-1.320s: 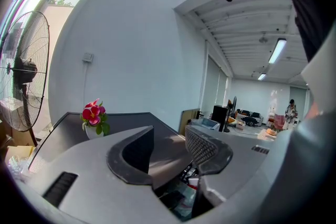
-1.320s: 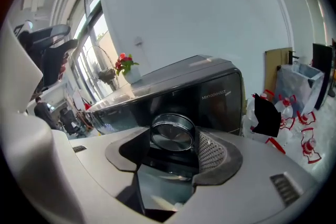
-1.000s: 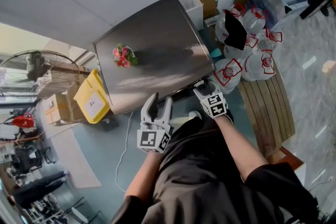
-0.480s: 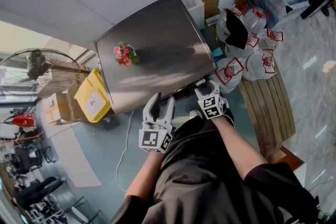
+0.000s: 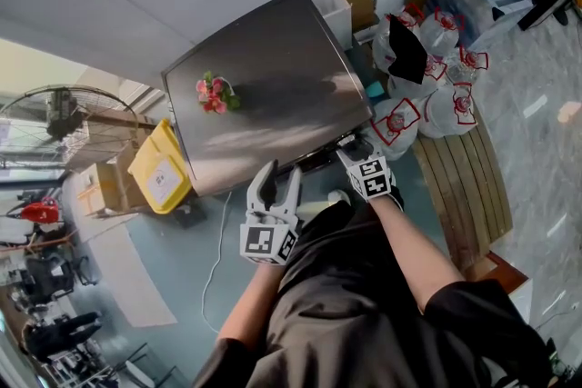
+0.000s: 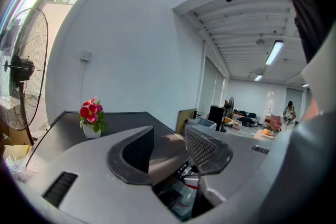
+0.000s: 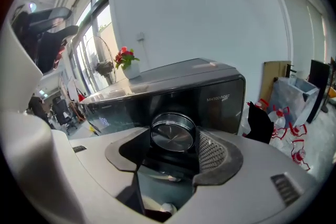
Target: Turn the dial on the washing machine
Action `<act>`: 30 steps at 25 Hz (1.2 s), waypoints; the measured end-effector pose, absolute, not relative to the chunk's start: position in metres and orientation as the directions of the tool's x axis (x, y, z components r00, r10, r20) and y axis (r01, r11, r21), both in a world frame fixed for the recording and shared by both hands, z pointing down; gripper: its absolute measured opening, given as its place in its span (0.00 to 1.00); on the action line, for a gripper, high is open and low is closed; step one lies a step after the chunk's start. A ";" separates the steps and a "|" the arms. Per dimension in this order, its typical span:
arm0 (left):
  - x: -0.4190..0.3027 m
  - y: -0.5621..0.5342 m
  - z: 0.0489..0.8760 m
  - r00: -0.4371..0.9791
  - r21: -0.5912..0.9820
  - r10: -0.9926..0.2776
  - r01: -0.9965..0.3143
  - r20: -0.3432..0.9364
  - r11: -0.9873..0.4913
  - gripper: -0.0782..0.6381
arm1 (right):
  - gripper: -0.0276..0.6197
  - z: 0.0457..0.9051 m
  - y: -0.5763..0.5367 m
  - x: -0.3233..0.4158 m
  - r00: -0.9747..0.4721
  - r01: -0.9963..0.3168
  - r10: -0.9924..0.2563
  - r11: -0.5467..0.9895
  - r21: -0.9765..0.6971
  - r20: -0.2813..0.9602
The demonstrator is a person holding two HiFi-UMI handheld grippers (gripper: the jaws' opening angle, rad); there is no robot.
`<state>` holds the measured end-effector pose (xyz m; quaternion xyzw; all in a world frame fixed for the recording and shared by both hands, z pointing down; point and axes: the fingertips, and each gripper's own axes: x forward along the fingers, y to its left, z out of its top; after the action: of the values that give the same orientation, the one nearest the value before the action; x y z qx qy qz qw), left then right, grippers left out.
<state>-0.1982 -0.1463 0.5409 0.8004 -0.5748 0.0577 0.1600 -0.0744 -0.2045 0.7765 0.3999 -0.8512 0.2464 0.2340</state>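
The washing machine (image 5: 264,77) is a grey steel-topped box below me, its dark front panel (image 7: 173,97) facing my grippers. Its round metal dial (image 7: 173,132) sits between the jaws of my right gripper (image 7: 174,140), which close against its two sides. In the head view, the right gripper (image 5: 356,151) reaches the panel under the machine's front right edge, and the dial itself is hidden there. My left gripper (image 5: 278,174) hangs open just in front of the machine's front edge, with nothing between its jaws (image 6: 169,136).
A small pot of red flowers (image 5: 214,94) stands on the machine's top. A yellow bin (image 5: 161,166) and cardboard boxes (image 5: 98,186) stand to the left, white tied bags (image 5: 427,104) and a wooden bench (image 5: 466,186) to the right. A fan (image 5: 55,118) stands far left.
The right gripper's marker cube has swung left and back right while staying at the dial. The left gripper has risen slightly and otherwise holds still.
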 end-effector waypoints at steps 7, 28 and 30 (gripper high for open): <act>-0.198 -0.146 0.541 0.336 0.193 -0.901 -0.937 0.276 -0.290 0.34 | 0.43 0.776 -0.209 -0.072 -0.626 -0.775 -0.548 0.512 -0.370 0.555; -0.212 -0.144 0.537 0.302 0.192 -0.914 -0.948 0.272 -0.256 0.34 | 0.45 0.774 -0.198 -0.078 -0.488 -0.765 -0.603 0.644 0.024 0.631; -0.213 -0.143 0.536 0.303 0.190 -0.914 -0.947 0.270 -0.258 0.34 | 0.44 0.777 -0.199 -0.078 -0.473 -0.766 -0.607 0.642 0.043 0.639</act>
<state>-0.2130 -0.1434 0.5365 0.7915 -0.5878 0.0527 0.1590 -0.0781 -0.1995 0.7774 0.4041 -0.8490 0.1254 0.3165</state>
